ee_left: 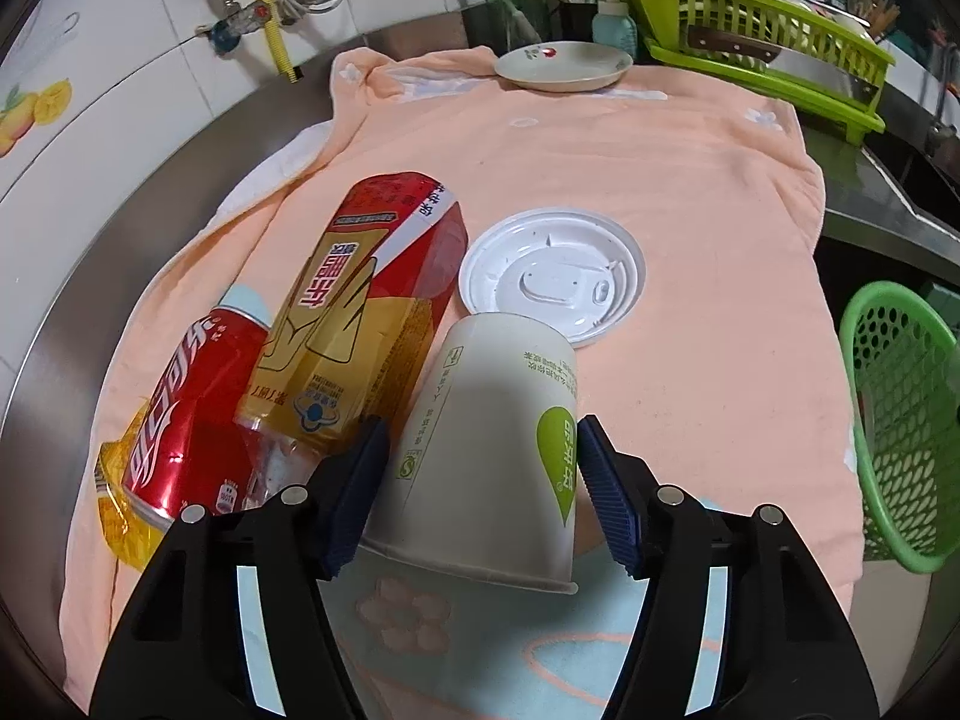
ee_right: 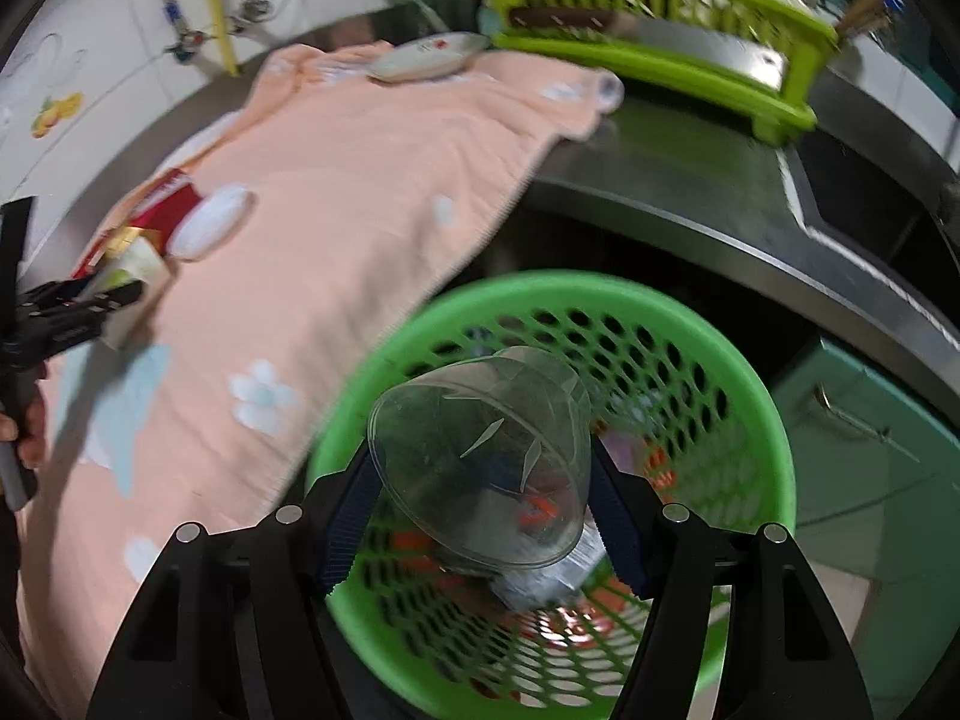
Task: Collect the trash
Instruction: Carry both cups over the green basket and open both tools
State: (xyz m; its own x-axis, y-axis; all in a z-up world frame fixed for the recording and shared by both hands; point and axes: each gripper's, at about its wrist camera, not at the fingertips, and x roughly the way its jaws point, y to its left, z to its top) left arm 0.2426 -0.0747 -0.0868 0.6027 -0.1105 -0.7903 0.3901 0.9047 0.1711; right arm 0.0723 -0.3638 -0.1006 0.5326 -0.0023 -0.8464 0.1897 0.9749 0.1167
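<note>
The right gripper (ee_right: 480, 516) is clamped on a clear plastic cup (ee_right: 480, 456), held over the green basket (ee_right: 762, 396) beside the worktop, presumably for dropping. The left gripper (ee_left: 480, 498) straddles a toppled paper cup (ee_left: 498, 450) on the peach towel (ee_left: 690, 240) (its right pad looks just clear, so not gripping yet). Motion blur obscures the basket's contents, and the red can (ee_left: 186, 420) is partly hidden.

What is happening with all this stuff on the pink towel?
A person is clearing rubbish with a hand-held gripper in each hand. The right gripper holds a clear plastic cup in its jaws, right above the round green plastic basket, which already has some scraps inside. The left gripper has its jaws around a white paper cup lying on its side. A red soda can, a red-and-gold carton and a white plastic lid lie on the towel.
</note>
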